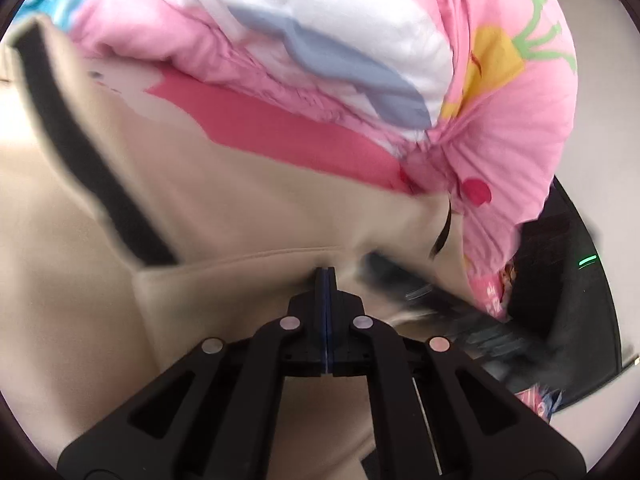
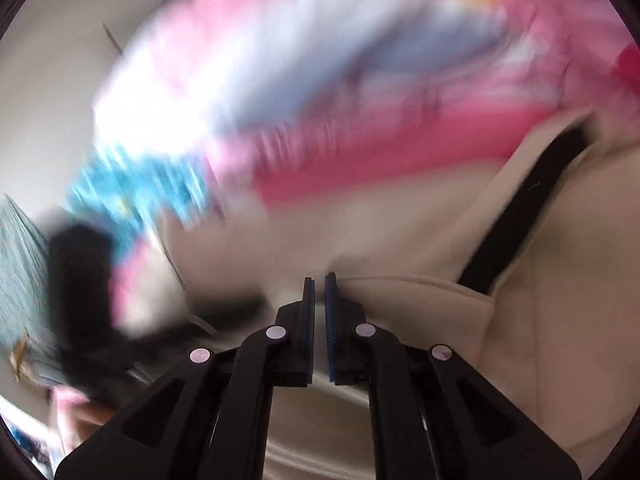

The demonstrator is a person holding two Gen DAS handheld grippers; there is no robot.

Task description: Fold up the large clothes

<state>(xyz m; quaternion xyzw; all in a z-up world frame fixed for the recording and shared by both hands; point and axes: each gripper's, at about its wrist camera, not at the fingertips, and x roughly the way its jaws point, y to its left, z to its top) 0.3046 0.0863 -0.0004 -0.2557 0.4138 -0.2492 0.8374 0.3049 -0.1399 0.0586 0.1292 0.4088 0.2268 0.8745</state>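
Observation:
A large beige garment (image 1: pixel 240 208) with a black band (image 1: pixel 92 168) lies spread in front of a pink bedcover. My left gripper (image 1: pixel 326 271) is shut, its blue pads pinched on a seamed fold of the beige cloth. In the right wrist view the same garment (image 2: pixel 540 340) and its black band (image 2: pixel 520 216) fill the right side. My right gripper (image 2: pixel 319 280) stands shut to a thin slit, with the garment's folded edge caught at its tips. That view is heavily blurred.
A pink, white and blue patterned bedcover (image 1: pixel 320 40) is heaped behind the garment. A black device with a green light (image 1: pixel 576 280) sits at the right. A dark blurred shape (image 2: pixel 84 280) and a teal surface (image 2: pixel 20 264) lie at the left of the right wrist view.

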